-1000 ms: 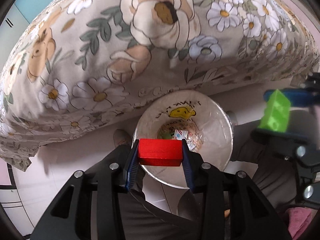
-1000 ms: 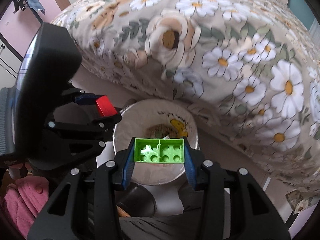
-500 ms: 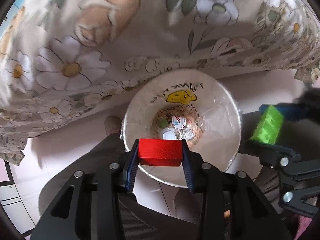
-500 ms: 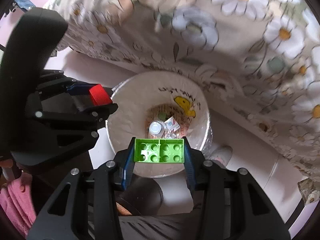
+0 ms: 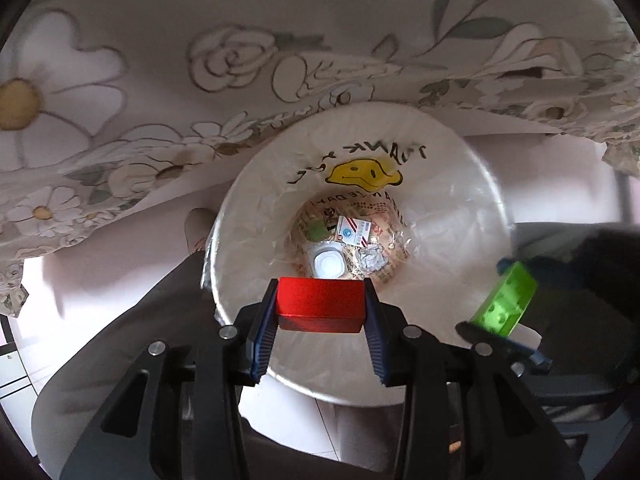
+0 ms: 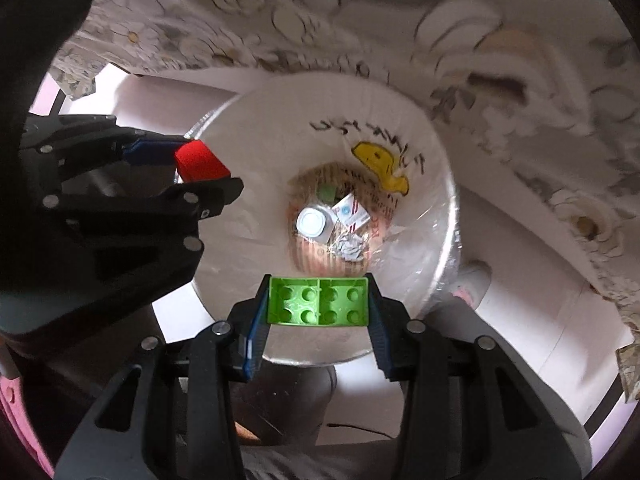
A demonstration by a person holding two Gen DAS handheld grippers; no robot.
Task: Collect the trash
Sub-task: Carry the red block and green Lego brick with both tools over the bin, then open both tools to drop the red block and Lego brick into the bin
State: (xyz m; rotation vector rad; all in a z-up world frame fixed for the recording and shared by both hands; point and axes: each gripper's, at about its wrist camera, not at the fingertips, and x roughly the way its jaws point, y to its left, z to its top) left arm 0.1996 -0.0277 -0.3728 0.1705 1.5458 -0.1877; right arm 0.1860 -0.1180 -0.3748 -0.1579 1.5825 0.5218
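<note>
A round bin lined with a white smiley-face bag stands on the floor below both grippers. Its bottom holds a white cup lid, a small carton and crumpled foil. My left gripper points down over the bin's near rim, shut on a red block. My right gripper hangs over the bin's near edge, shut on a green stud brick, underside toward the camera.
A flowered cloth hangs from furniture right behind the bin. A person's legs in grey trousers and feet stand beside the bin on the pale floor. Pink fabric shows at the lower left.
Both grippers have sunk toward the bin, which now looms larger, and the cloth's top has left view. The red block and green brick stay gripped.
</note>
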